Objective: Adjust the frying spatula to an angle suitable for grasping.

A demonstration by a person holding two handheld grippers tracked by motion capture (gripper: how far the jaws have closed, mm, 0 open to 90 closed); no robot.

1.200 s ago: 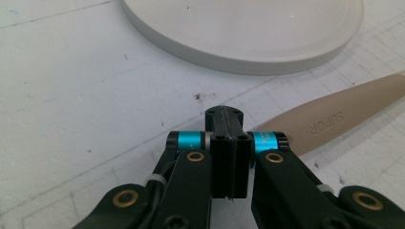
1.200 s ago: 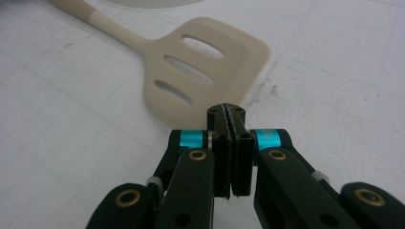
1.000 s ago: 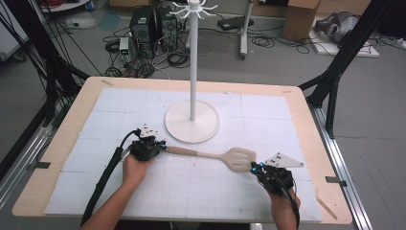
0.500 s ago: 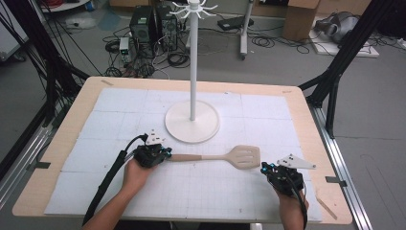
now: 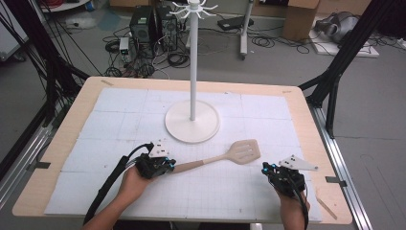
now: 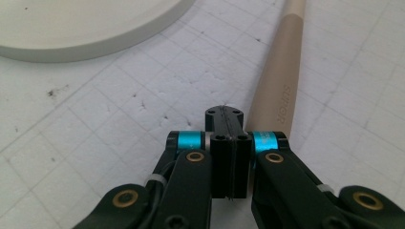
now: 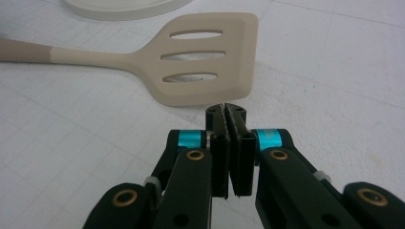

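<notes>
The work surface is a wooden table with rounded corners, its top covered by a white gridded mat laid in panels; the mat shows dark specks and scuffs in the left gripper view. Metal rails run along both long sides of the table. A white stand with a round base and a tall pole topped by hooks stands on the mat at centre, toward the far edge.

A beige slotted spatula lies flat on the mat in front of the stand's base, blade toward the right, handle toward the left.

The left gripper sits just beside the handle end, jaws clenched together with nothing between them; in the left gripper view the handle passes to the right of the closed jaws. The right gripper rests near the blade, jaws likewise clenched and empty, a short way short of the blade's edge.

Beyond the table the grey floor carries computer towers, loose cables, cardboard boxes and black frame struts.
</notes>
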